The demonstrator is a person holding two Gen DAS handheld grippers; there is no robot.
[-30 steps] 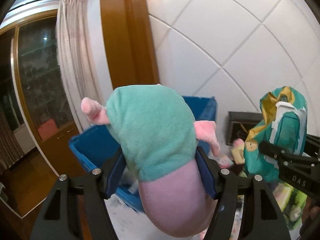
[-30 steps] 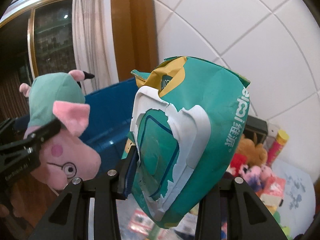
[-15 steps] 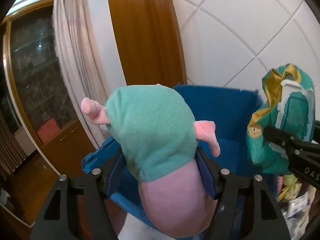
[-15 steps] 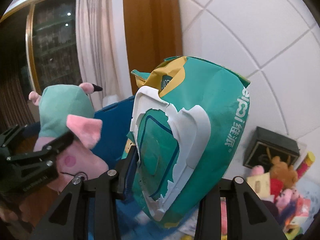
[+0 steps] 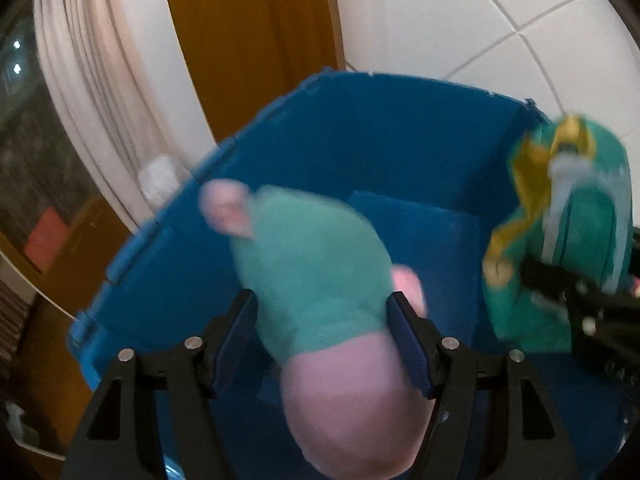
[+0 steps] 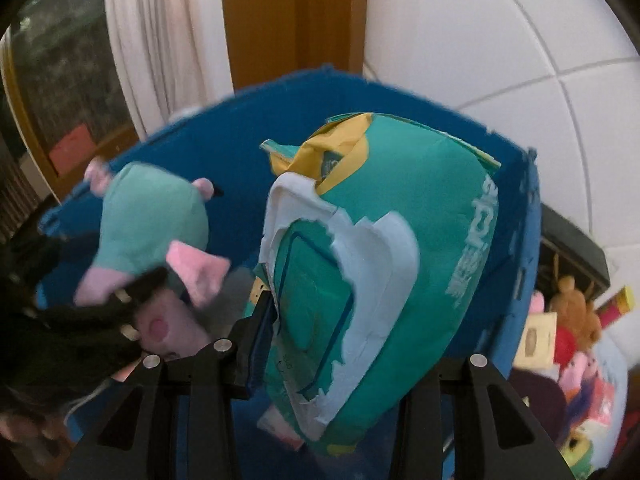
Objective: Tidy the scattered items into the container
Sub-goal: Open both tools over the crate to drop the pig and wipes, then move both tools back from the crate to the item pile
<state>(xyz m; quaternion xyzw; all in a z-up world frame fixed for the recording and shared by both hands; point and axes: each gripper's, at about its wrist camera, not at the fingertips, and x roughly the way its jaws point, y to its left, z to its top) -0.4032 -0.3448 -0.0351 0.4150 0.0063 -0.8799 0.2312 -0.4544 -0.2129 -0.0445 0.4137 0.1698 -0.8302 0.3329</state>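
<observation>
The blue container (image 5: 360,152) sits against a white tiled wall (image 5: 480,12), and both held items hang over its open top. The plush pig (image 5: 316,276), pink with a teal dress, is pinched between the blue pads of the left gripper (image 5: 320,340), whose jaws press in on its body from both sides. From the right wrist view the same pig (image 6: 152,216) shows at the left, above the container's interior, with the left gripper's dark frame crossing in front of its face.

The green wet-wipe packet (image 6: 380,280), its white flap torn and a yellow patch at its top, is clamped in the right gripper (image 6: 340,344); the jaws are drawn in tight on the soft pack, the left pad biting into its side while the right pad is hidden behind the packet. In the left wrist view the packet (image 5: 580,220) hangs over the container's right part, beside the pig and apart from it.

Inside the container a flat blue panel (image 5: 416,240) lies on the bottom, and a pale item shows under the packet, too blurred to name.

Outside the right wall a heap of toys (image 6: 572,332) lies by a dark box (image 6: 576,248). Behind the container stand a brown wooden post (image 5: 248,40) and a pale curtain (image 5: 92,92).
</observation>
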